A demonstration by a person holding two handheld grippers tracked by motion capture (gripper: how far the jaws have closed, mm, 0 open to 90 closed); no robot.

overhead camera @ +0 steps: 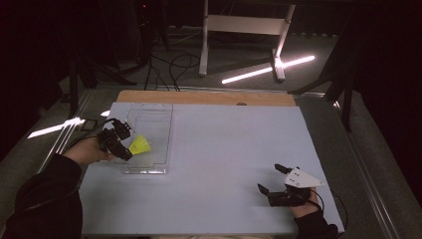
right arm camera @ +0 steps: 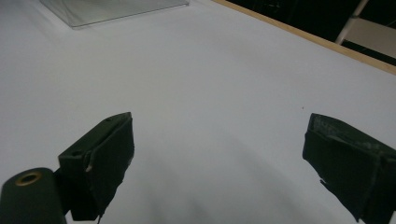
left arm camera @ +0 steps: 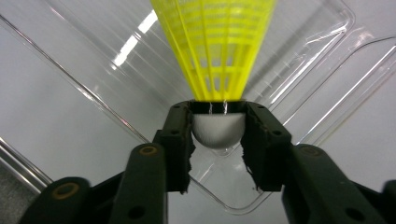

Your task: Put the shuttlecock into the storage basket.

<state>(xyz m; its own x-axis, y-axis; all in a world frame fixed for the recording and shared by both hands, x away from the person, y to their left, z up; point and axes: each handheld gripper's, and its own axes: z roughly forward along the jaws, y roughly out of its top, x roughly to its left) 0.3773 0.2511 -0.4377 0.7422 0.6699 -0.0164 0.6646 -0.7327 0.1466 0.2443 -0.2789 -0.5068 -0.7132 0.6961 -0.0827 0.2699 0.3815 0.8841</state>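
— Now, what's the left claw point(overhead camera: 121, 141) got?

— A yellow shuttlecock point(left arm camera: 215, 56), pinched by its white cork point(left arm camera: 218, 130) between the two black pads point(left arm camera: 180, 144), skirt fanning away from the jaws. No earlier look to compare, but the pads are pressing on that cork right now.

— And where is it?

— Over the clear plastic tray point(overhead camera: 161, 114) on the left side of the white counter point(overhead camera: 224, 149). From the high view the shuttlecock point(overhead camera: 140, 145) hangs above the tray's near half; whether it touches the tray floor, I can't tell.

— The right claw point(overhead camera: 272, 178)?

— Wide open, gripping nothing, low over bare counter at the near right, well apart from the tray.
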